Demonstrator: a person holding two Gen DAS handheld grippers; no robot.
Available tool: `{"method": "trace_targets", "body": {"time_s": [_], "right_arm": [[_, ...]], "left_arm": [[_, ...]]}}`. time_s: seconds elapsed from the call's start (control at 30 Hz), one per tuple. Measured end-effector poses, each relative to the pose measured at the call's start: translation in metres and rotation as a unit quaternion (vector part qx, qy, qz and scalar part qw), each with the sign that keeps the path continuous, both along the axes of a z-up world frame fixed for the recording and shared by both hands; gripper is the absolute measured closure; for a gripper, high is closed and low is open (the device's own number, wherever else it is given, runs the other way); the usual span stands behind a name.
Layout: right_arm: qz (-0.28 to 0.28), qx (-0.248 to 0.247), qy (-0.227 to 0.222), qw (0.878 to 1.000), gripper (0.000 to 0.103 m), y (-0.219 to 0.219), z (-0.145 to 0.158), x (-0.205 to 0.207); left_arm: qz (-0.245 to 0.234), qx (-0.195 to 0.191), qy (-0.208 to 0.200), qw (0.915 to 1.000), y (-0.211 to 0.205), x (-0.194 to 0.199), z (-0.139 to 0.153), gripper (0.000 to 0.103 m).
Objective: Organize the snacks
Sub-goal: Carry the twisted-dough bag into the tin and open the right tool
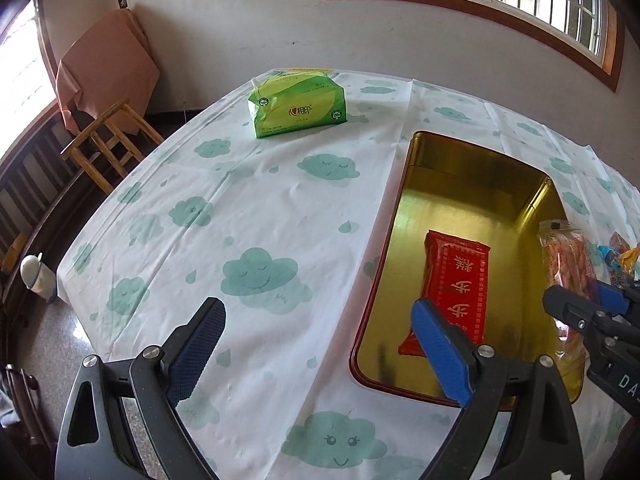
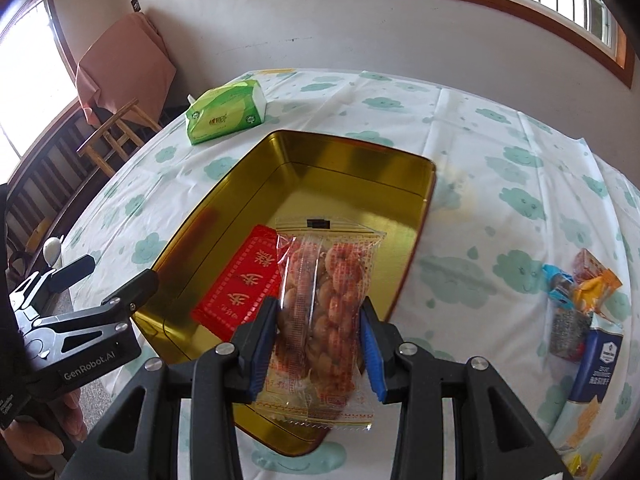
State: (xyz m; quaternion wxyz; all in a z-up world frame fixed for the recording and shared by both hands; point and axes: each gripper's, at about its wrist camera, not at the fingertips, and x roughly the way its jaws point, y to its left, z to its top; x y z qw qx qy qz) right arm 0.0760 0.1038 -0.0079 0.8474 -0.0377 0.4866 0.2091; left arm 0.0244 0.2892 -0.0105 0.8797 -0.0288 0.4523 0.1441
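Your right gripper, pinching the twist-snack packet, hangs over the gold tin's near end, packet parallel to the red packet beside it.

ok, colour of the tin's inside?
Shiny gold inside the tin, with a dark red outer rim; clearest in the right wrist view.

**Count of things on the desk**

One gold tin stands open. One red packet lies inside it. One clear packet of fried twists. One green tissue pack. One loose pile of small snacks; its wrappers overlap, so their number cannot be told. Two tools: left tool, right tool. One wooden chair.
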Motion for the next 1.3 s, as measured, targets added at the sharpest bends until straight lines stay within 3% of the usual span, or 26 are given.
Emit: {"method": "trace_targets", "body": {"time_s": [0.67, 1.03, 1.3], "right_arm": [[-0.012, -0.063, -0.001, 0.998, 0.063, 0.005, -0.021, 0.002], [0.011, -0.040, 0.001, 0.999, 0.062, 0.006, -0.022, -0.004], [-0.004, 0.002, -0.027, 1.000, 0.061, -0.024, 0.003, -0.014]], "left_arm": [[0.002, -0.008, 0.005, 1.0000, 0.000, 0.001, -0.005, 0.011], [0.005, -0.008, 0.003, 1.0000, -0.002, -0.002, -0.002, 0.011], [-0.005, -0.008, -0.005, 0.9999, -0.013, -0.002, 0.005, 0.011]]}}
